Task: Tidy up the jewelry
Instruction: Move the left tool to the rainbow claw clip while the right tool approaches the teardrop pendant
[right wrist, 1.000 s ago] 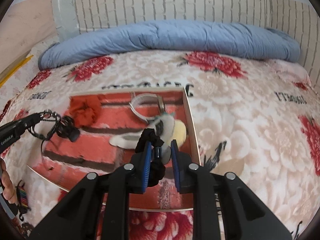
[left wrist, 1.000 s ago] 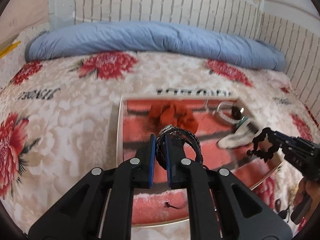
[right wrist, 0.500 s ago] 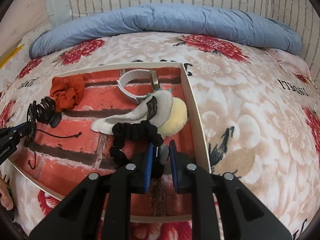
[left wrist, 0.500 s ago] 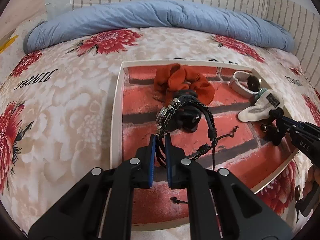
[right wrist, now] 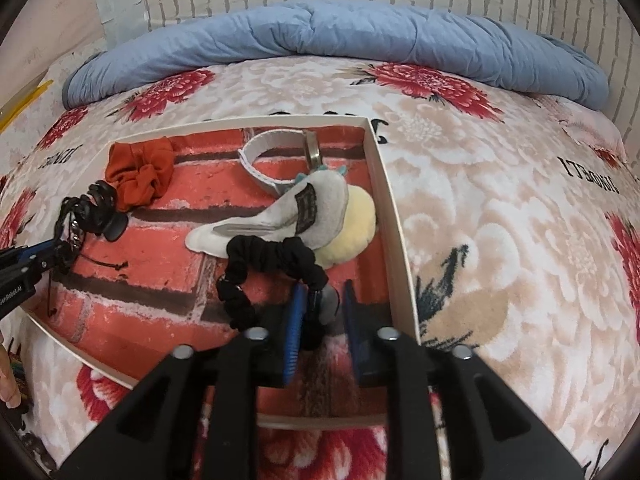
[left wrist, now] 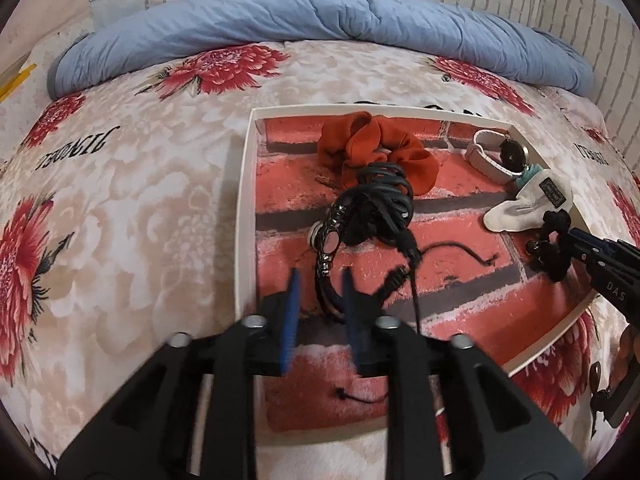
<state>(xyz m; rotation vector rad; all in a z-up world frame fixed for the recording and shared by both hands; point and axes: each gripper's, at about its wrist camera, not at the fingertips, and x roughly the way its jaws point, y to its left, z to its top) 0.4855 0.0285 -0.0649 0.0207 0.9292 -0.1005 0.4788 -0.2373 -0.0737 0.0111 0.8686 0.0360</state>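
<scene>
Spreading both tongs, my left gripper (left wrist: 320, 280) frees one black bracelet (left wrist: 360, 216), my right gripper (right wrist: 322, 296) one black scrunchie (right wrist: 268, 256); one tray (right wrist: 394, 216), frame centre.

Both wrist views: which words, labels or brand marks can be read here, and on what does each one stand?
"DAS": white letters on the black body of the right tool, seen in the left wrist view.
"...Robot.AI": on the body of the left tool, cut by the frame's edge.
Black lettering on the floral blanket: upside down, cannot be read for sure.
Dark tag on the grey plush: too small to read.
</scene>
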